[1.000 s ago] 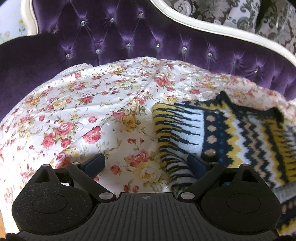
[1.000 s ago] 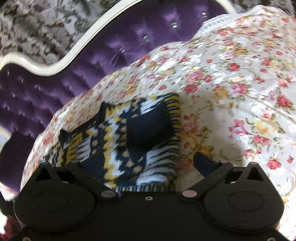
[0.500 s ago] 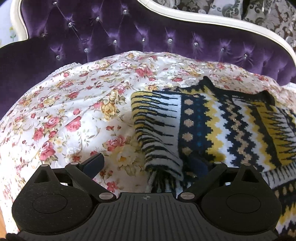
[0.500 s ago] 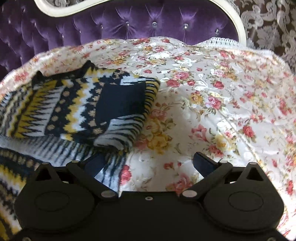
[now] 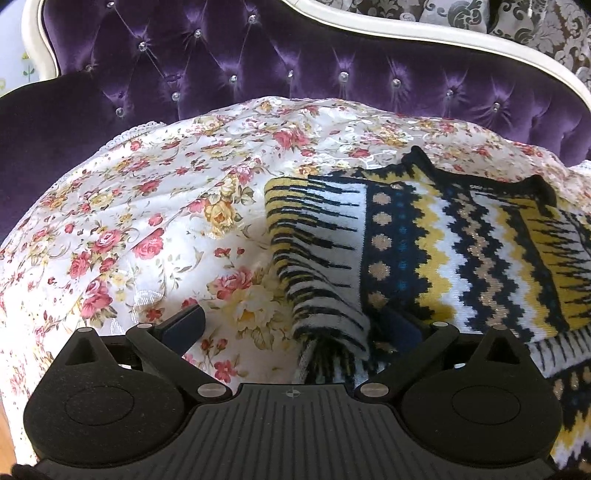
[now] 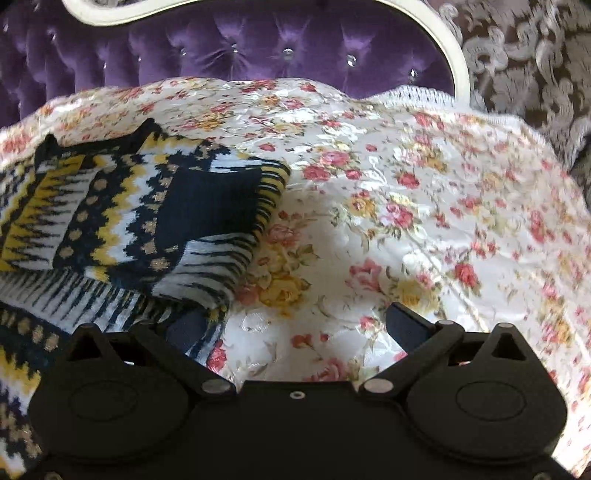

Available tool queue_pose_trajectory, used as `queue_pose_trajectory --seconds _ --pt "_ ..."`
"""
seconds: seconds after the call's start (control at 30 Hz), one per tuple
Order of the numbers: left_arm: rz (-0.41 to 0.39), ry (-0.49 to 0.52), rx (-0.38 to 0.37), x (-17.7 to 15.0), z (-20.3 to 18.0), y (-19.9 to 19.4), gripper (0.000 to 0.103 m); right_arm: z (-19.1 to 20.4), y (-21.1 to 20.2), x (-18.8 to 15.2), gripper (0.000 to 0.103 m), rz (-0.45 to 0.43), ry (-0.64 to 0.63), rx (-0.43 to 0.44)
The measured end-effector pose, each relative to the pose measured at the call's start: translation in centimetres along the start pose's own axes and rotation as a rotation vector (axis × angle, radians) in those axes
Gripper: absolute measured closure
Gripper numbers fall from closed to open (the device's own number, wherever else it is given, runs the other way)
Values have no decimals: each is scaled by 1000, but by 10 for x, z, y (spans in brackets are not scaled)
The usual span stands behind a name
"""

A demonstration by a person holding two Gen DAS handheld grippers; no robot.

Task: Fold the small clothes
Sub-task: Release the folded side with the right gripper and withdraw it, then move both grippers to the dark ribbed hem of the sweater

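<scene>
A knitted sweater (image 5: 443, 251) in navy, yellow and white zigzags lies folded on a floral cover (image 5: 155, 229). In the left wrist view it fills the right half, and its striped folded edge (image 5: 325, 317) runs down between the jaws, close to the right finger (image 5: 402, 328). My left gripper (image 5: 291, 326) is open wide and its pads do not press the cloth. In the right wrist view the sweater (image 6: 147, 214) lies at the left, a navy cuff on top. My right gripper (image 6: 299, 326) is open; its left finger (image 6: 188, 328) sits at the sweater's edge, with floral cover between the jaws.
A purple tufted backrest (image 5: 258, 70) with a cream frame (image 5: 406, 33) rises behind the cover. Patterned brown and grey fabric (image 6: 528, 62) shows past the frame at the right. The cover's lace edge (image 6: 417, 92) drops off at the back right.
The right wrist view has rolled from tilted to level, and the sweater now sits at its left. In the left wrist view more of the sweater shows and its folded edge lies between the jaws.
</scene>
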State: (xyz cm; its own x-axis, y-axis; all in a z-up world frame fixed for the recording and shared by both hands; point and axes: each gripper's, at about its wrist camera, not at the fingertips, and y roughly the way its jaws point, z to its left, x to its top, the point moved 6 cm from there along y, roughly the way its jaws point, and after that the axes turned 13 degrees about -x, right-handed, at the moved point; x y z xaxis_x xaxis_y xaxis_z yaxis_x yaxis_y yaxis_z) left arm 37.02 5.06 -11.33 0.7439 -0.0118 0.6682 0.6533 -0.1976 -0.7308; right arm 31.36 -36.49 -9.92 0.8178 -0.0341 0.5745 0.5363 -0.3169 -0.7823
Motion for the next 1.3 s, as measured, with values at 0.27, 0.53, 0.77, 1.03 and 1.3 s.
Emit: queue_pose_trajectory --seconds 0.27,0.53,0.77,1.03,1.3 --pt "0 1 0 0 0 0 0 2 -2 2 1 4 -13 4" --pt "-20 -2 3 0 2 -1 0 -19 -15 10 1 -29 158 129" --pt "-56 -4 -30 0 5 -7 0 -33 -29 23 0 -104 330 269" --pt "-103 -15 -47 -4 -5 -49 0 -40 -40 27 0 -161 416 353" --pt "-110 9 -153 -40 -30 -126 0 -34 -53 27 0 -216 413 386"
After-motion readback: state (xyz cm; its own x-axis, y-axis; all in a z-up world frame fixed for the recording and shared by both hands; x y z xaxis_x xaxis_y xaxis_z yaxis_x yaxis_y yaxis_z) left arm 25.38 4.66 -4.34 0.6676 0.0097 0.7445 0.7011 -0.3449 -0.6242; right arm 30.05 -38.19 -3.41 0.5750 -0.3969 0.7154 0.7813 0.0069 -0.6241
